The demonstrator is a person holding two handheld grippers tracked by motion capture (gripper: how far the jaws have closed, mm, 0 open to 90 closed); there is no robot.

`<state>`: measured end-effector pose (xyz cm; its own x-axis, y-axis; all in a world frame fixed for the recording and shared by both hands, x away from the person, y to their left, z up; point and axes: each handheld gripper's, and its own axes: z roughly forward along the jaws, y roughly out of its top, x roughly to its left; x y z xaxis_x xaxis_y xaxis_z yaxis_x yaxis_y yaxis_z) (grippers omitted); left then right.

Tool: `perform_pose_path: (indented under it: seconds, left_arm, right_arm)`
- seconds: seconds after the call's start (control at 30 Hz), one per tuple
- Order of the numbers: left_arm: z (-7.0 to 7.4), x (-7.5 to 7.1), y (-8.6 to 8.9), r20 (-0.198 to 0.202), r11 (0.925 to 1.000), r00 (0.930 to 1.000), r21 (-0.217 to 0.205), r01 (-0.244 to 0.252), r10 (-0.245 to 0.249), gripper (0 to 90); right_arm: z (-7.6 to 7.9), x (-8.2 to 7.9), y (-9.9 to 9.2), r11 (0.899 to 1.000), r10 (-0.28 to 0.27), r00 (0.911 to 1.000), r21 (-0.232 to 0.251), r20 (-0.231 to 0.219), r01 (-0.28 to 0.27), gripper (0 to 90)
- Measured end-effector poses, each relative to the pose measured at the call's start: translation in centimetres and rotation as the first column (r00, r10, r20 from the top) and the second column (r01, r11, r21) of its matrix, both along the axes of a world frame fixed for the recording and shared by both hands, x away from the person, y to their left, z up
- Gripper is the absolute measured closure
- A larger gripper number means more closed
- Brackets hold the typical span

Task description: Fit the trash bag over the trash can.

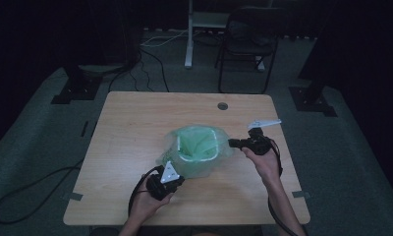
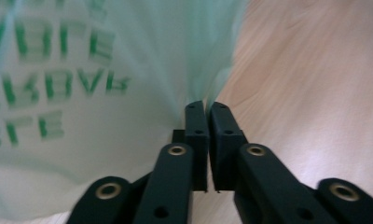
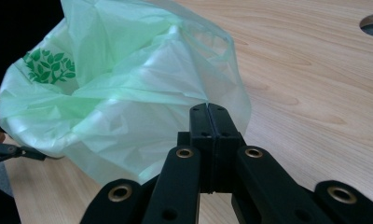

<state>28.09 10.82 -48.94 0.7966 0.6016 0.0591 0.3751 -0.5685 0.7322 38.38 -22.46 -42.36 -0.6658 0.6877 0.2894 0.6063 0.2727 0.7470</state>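
A pale green plastic bag (image 1: 200, 145) with green print stands open at the middle of the wooden table (image 1: 135, 128), and a white rim (image 1: 179, 147) shows inside its mouth. My left gripper (image 1: 179, 181) is at the bag's near side; in the left gripper view its jaws (image 2: 207, 106) are pressed together on a gathered fold of the bag (image 2: 105, 70). My right gripper (image 1: 232, 143) is at the bag's right side. In the right gripper view its jaws (image 3: 207, 108) are shut on the edge of the bag (image 3: 128, 93).
A round cable hole (image 1: 222, 105) lies in the table's far right part. Beyond the table stand a dark chair (image 1: 248, 44) and a white post (image 1: 189, 34). Cables trail on the floor at the left (image 1: 32, 189).
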Motion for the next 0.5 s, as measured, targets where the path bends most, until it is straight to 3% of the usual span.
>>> perform_pose_path:
  seconds: [0.13, 0.27, 0.37, 0.5]
  left_arm:
    - [1.0, -0.3, 1.5, 0.035, 0.9944, 0.9993, -0.105, -0.01, 0.013, 71.6]
    - [2.2, -0.5, 3.2, 0.105, 0.9838, 0.9927, -0.175, -0.039, 0.058, 65.5]
    - [2.7, 0.0, 4.0, 0.115, 0.9783, 0.9882, -0.192, -0.077, 0.101, 62.7]
    - [2.8, 0.6, 3.7, 0.119, 0.9784, 0.9875, -0.191, -0.08, 0.104, 61.2]
  right_arm:
    - [0.0, 0.0, -0.1, 1.0, -0.01, 0.9999, 0.003, 0.003, 0.01, 86.1]
    - [0.3, 0.0, -0.3, 1.0, -0.027, 0.9996, 0.01, 0.01, 0.027, 82.3]
    - [0.7, -0.2, -0.4, 0.999, -0.035, 0.9991, 0.023, 0.024, 0.034, 79.1]
    - [1.4, -0.3, -0.4, 0.998, -0.035, 0.9981, 0.045, 0.051, 0.032, 71.0]
